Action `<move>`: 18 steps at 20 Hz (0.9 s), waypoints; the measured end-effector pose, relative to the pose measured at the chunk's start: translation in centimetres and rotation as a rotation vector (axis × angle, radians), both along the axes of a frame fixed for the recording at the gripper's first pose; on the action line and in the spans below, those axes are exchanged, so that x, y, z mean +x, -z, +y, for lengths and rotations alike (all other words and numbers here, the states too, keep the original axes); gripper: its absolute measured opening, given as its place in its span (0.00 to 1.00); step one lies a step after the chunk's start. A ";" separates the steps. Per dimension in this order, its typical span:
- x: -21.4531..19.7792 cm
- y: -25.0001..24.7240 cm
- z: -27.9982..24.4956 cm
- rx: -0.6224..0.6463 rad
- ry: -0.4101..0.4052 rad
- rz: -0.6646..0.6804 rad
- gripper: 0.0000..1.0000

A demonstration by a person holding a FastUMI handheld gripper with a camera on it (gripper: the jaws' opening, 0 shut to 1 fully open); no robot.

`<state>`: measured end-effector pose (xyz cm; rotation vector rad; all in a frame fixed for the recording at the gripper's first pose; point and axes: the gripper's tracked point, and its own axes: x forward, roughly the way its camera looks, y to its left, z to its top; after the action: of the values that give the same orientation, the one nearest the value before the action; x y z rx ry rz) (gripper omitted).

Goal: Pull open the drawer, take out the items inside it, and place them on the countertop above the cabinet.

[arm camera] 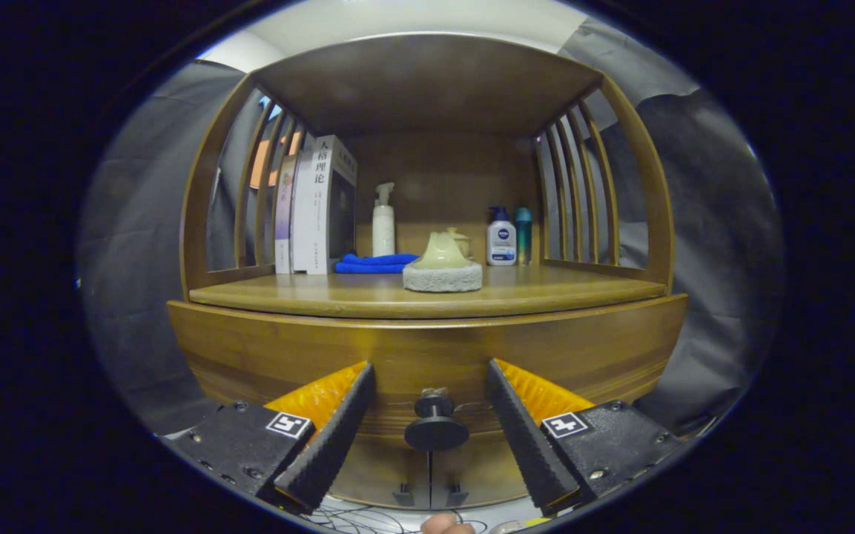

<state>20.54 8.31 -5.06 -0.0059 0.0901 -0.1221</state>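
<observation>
A wooden cabinet faces me. Its curved drawer front (pixel 427 348) sits closed below the countertop (pixel 427 297). A small dark round knob (pixel 436 426) juts from the middle of the drawer front. My gripper (pixel 431 378) stands open, one finger on each side of the knob, with a clear gap between each finger and it. The inside of the drawer is hidden.
On the countertop stand upright books (pixel 316 208), a folded blue cloth (pixel 375 262), a white pump bottle (pixel 383 222), a pale object on a grey pad (pixel 442 276), a white and blue pump bottle (pixel 501 237) and a teal bottle (pixel 523 233). Slatted sides and a shelf top enclose it.
</observation>
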 end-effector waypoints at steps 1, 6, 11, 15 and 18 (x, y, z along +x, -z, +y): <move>0.2 0.0 0.0 0.001 0.000 0.000 0.99; 0.7 0.0 -0.1 0.004 0.001 0.006 0.99; 1.2 -0.1 0.0 -0.001 0.004 -0.005 0.99; 0.2 -0.1 0.6 0.036 -0.020 -0.002 0.99; -3.6 -1.0 0.6 0.001 -0.020 -0.031 0.99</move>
<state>16.98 8.90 -4.03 -0.0036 0.0593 -0.1016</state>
